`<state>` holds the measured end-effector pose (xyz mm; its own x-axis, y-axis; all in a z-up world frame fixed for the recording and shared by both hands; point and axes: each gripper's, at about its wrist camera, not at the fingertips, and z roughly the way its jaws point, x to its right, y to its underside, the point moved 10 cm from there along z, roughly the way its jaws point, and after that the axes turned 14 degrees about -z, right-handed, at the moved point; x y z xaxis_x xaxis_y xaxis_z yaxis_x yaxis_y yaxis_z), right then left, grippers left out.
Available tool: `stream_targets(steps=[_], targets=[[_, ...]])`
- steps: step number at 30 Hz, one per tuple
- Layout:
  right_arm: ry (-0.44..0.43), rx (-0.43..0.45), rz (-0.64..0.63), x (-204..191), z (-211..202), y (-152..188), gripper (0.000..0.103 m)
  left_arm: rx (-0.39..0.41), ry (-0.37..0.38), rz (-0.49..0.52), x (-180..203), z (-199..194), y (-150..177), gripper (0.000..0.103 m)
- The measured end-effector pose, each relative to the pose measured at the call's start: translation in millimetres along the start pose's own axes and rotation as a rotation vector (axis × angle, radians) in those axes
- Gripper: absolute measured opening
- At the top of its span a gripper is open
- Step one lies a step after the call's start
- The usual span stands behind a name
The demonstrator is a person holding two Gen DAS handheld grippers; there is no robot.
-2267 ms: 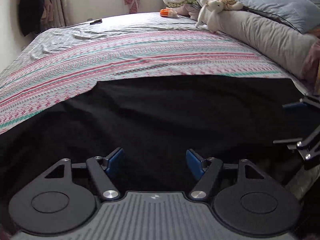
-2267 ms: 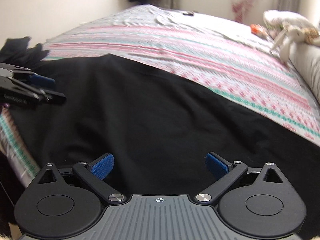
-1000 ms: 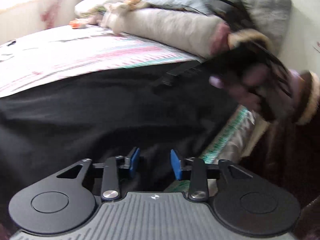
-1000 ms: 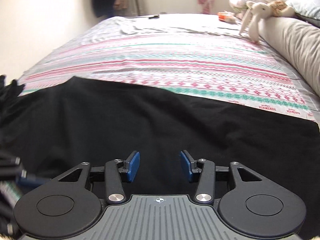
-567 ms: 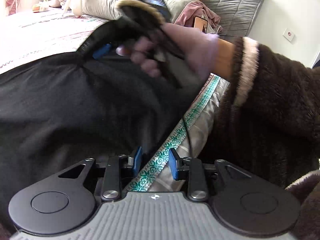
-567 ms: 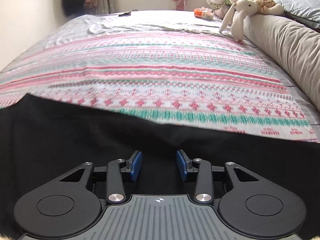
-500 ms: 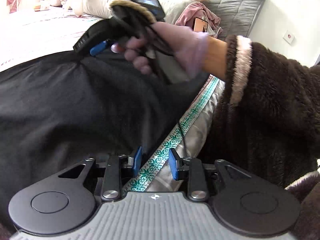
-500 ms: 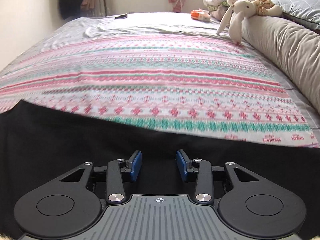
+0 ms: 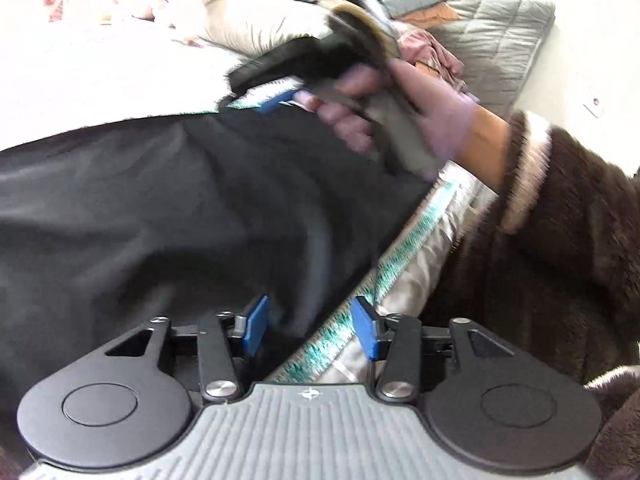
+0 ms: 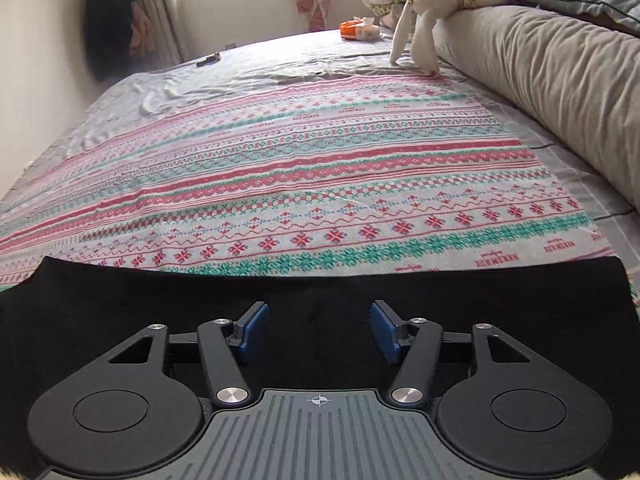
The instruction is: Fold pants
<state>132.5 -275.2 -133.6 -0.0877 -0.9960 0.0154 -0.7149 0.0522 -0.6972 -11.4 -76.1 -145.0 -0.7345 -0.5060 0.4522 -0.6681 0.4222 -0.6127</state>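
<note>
Black pants [image 9: 168, 208] lie spread along the near bed [image 10: 320, 168] edge. Left hand-held gripper [image 9: 308, 326] and right hand-held gripper [image 10: 318, 330] have just been opening, nothing pinched (cloth only beneath). Risk: grabbing bedsheet with the hem, or one layer only, skewing the fold.

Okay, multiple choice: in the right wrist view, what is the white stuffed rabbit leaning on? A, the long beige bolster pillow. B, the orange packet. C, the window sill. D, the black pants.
A: the white stuffed rabbit is draped over the end of the long beige bolster pillow, its legs hanging down to the bed sheet, far from the black pants.
</note>
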Motion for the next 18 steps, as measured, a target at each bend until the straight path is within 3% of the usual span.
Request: stream_targets(steps=[8,18], targets=[[0.059,-0.083,0.068,46,-48,52,0.074,0.085,-0.104,-0.048,-11,0,-18,0.096],[0.136,-0.089,0.160,118,-99,99,0.083,0.128,-0.218,-0.101,-28,0,-30,0.103]])
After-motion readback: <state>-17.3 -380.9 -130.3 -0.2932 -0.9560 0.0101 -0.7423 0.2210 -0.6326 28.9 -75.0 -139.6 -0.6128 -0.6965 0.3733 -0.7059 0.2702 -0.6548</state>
